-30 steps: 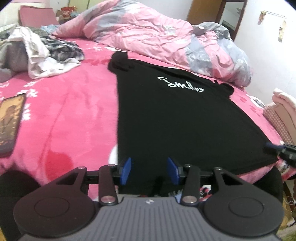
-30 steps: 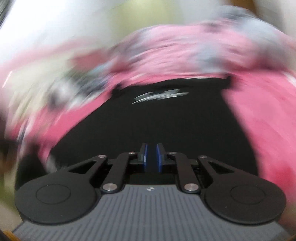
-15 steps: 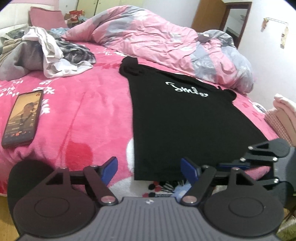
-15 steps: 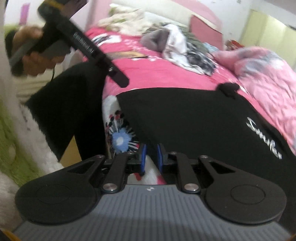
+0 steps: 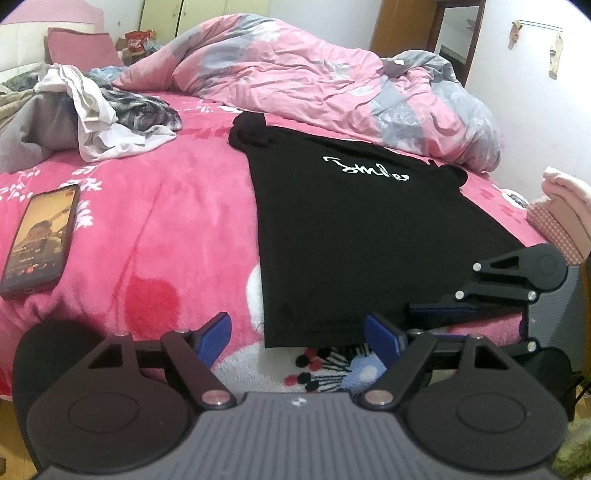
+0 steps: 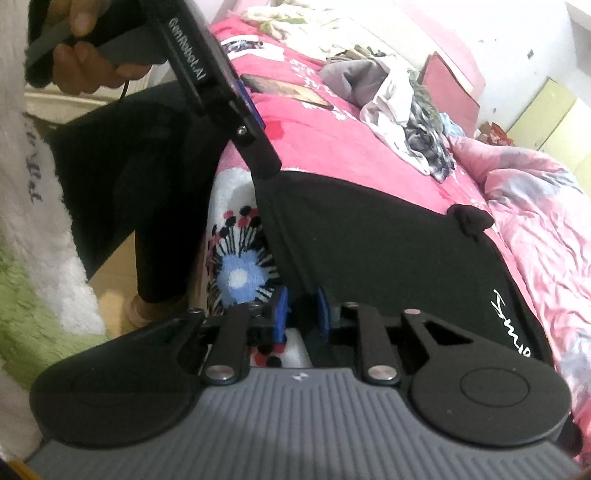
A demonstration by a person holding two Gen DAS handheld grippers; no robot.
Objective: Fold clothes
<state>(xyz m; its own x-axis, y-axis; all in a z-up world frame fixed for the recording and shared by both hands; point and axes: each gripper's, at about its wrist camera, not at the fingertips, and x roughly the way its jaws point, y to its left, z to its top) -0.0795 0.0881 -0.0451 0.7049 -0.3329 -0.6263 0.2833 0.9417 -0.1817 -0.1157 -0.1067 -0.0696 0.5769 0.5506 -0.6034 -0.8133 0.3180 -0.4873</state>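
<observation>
Folding step: hem about to be gripped, judged.
Shirt (image 5: pixel 362 236): spread flat on bed (image 5: pixel 155 229).
Left hand-held gripper (image 5: pixel 297 338): wide, empty.
Right hand-held gripper (image 6: pixel 301 312): narrow, opening, hem between pads.
Next: both closed on near hem.

White walls (image 5: pixel 535 85), wooden door frame (image 5: pixel 384 33), pale yellow wardrobe doors (image 5: pixel 195 14), pink-blanketed bed (image 5: pixel 155 221), rumpled duvet (image 5: pixel 314 81)

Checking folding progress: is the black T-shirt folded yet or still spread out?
Spread flat: the black T-shirt lies full length on the bed, print up, hem unfolded.
</observation>
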